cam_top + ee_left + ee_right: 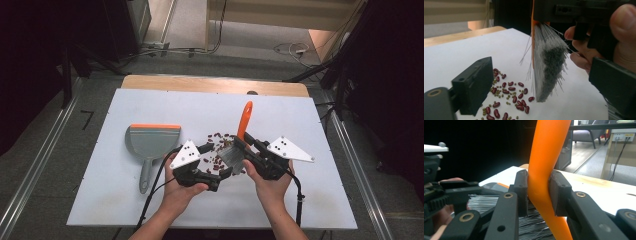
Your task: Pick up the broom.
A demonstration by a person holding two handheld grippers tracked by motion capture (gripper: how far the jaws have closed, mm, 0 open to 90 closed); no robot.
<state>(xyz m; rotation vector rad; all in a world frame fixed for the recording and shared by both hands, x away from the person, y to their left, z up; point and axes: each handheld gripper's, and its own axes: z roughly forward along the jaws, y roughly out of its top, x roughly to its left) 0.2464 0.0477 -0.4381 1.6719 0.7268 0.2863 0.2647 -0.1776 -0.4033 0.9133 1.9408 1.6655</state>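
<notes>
White and flat, the table [150, 200] in front of you sits on a grey floor, with a wooden strip along its far edge and dark equipment on both sides. Your right hand-held gripper [245, 145] is clamped on the brush [243, 125]: in the right gripper view its two black jaws press from either side on the curved orange handle [544, 170], which rises between them and out past the top. The pale bristles [549, 67] hang below the jaws and point down toward the table, their tips just above or brushing the white surface; you cannot tell which from these views.

Your left hand-held gripper [222, 172] is close beside the right one, near the middle of the table. Its jaws stand wide apart with nothing between the pads, and they grip nothing. In the left gripper view the bristles hang ahead of it, between its two jaws but farther off.

Scattered red beans [510, 92] and small green beans [497, 93] lie on the table just beside the bristles, toward your left gripper's side, and some lie between the two grippers in the high view.

A grey dustpan [150, 142] with an orange lip rests well to the left, apart from both grippers, with its handle pointing toward you.
</notes>
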